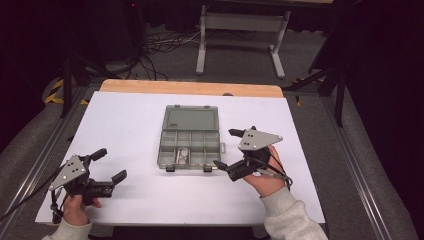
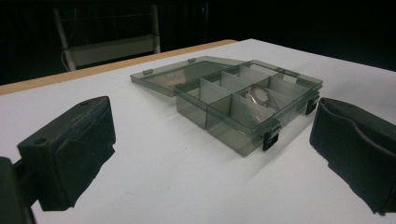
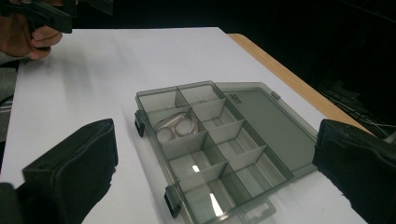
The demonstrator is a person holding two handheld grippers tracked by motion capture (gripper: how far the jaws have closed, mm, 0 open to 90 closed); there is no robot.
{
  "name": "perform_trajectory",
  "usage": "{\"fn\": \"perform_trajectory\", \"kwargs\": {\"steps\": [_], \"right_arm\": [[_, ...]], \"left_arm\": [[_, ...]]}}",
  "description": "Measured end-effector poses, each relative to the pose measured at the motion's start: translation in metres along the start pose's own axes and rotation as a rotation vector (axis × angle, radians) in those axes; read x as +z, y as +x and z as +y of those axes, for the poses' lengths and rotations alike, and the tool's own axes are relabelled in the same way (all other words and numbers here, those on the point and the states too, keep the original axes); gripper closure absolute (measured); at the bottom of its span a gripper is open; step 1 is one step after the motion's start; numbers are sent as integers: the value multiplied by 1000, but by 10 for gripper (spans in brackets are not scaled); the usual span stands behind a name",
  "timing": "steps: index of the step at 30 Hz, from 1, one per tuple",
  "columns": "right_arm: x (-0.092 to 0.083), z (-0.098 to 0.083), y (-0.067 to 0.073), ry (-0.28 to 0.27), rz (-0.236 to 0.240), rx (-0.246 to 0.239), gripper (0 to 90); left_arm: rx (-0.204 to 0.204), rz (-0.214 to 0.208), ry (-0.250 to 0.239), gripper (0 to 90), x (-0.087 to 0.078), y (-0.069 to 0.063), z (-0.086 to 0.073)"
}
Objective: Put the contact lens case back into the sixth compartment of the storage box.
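A clear grey plastic organiser box (image 1: 190,146) lies flat in the middle of the white tabletop (image 1: 125,125), a little nearer the far edge than the near one. Its lid (image 1: 191,119) is swung fully open and rests flat on the tabletop behind the tray, toward the far edge, so every compartment is open from above. Two black latches (image 1: 171,169) sit on the tray's near wall, facing the person. One compartment in the near row holds a small silvery metal piece with ring-like loops (image 3: 176,128); the other compartments look empty.

The right tongs (image 1: 234,148) hover just off the box's near right corner, spread wide and holding nothing. They point across at the tray, a placing that seems chosen for reaching in or for handling the lid.

The left tongs (image 1: 109,164) are near the tabletop's near left corner, well apart from the box, also spread and empty. They are angled toward it, probably waiting to steady it. In the left gripper view the box sits between the two black jaws, farther off.

The tabletop's wooden far edge (image 1: 190,88) shows beyond the white surface.
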State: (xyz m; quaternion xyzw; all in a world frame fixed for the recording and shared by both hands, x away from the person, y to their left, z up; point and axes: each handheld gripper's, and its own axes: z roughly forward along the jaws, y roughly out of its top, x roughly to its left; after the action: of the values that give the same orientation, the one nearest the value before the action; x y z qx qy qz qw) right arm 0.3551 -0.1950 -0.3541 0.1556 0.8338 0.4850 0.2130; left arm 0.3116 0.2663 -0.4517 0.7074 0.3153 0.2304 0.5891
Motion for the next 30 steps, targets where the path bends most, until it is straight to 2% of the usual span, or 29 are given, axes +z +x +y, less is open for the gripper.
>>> {"fn": "perform_trajectory", "kwargs": {"steps": [6,7,10,15,19,22,30], "right_arm": [[-15,-24,0,-50,-23,39,4],[-15,-24,0,-50,-23,39,4],[-19,-41,3,-73,-35,54,4],[-22,-58,3,-85,-41,76,4],[-21,-72,4,-70,-48,109,4],[-20,-86,6,-79,-61,138,2],[-19,-104,8,-70,-76,169,1]], "left_arm": [[3,-3,-4,10,1,-1,0],[3,-3,-4,10,1,-1,0],[10,-4,-10,7,0,0,0],[10,0,-12,7,1,-1,0],[9,1,-15,7,1,-1,-1],[12,3,-17,7,1,0,-1],[12,-5,-20,7,1,0,-2]]}}
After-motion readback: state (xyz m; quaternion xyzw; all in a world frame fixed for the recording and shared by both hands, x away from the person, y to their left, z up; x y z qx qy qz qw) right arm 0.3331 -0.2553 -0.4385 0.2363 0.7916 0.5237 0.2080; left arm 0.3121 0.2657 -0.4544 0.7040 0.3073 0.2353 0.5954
